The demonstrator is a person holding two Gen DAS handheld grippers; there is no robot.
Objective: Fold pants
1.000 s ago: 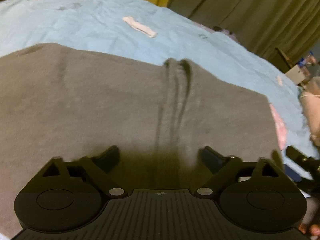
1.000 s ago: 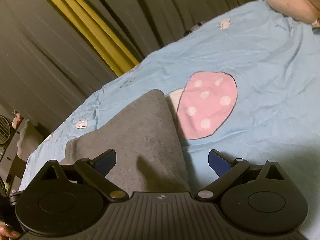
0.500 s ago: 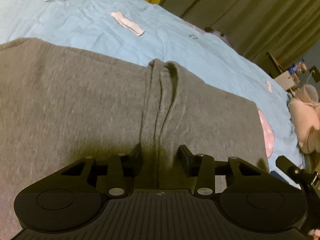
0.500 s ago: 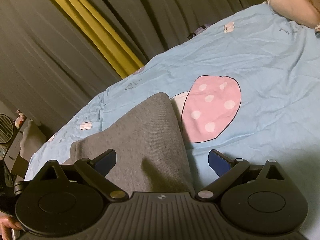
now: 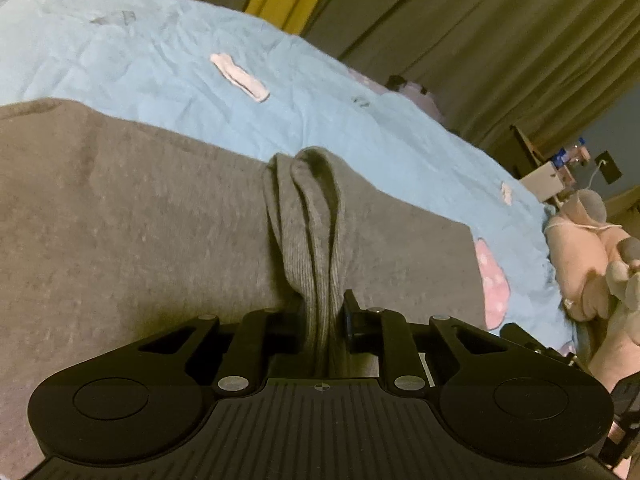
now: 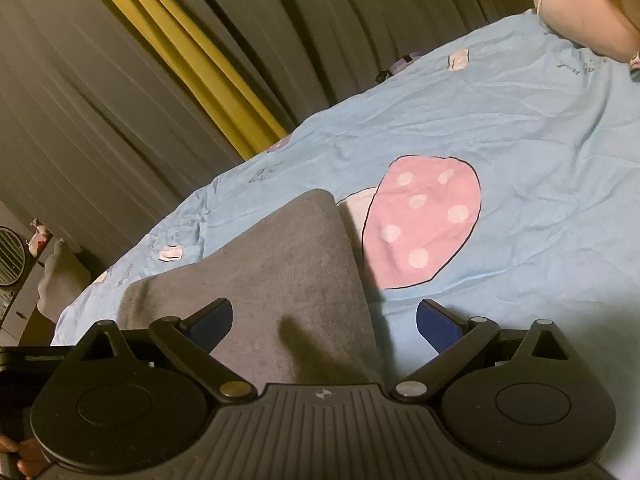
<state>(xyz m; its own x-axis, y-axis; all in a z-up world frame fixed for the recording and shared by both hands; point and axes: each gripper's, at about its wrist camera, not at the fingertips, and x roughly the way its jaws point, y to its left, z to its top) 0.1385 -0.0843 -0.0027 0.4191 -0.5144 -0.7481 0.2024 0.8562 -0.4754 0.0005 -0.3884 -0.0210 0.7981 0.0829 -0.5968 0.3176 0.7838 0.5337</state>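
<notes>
The grey pants [image 5: 140, 220] lie spread on a light blue bedsheet [image 5: 160, 64]. My left gripper [image 5: 320, 312] is shut on a pinched ridge of the pants' fabric [image 5: 316, 216], which bunches up between the jaws. In the right wrist view a corner of the pants [image 6: 288, 264] lies under my right gripper [image 6: 324, 320], which is open and empty just above the cloth, its blue pads [image 6: 436, 324] wide apart.
A pink spotted mushroom print [image 6: 420, 220] is on the sheet beside the pants' edge. Grey and yellow curtains [image 6: 180, 60] hang behind the bed. A pink plush toy [image 5: 588, 264] lies at the right. A small table with bottles [image 5: 556, 168] stands beyond the bed.
My left gripper went from open above the flat pants to shut on a ridge of fabric, pulling it up into a fold. The right gripper stayed open and barely moved.
</notes>
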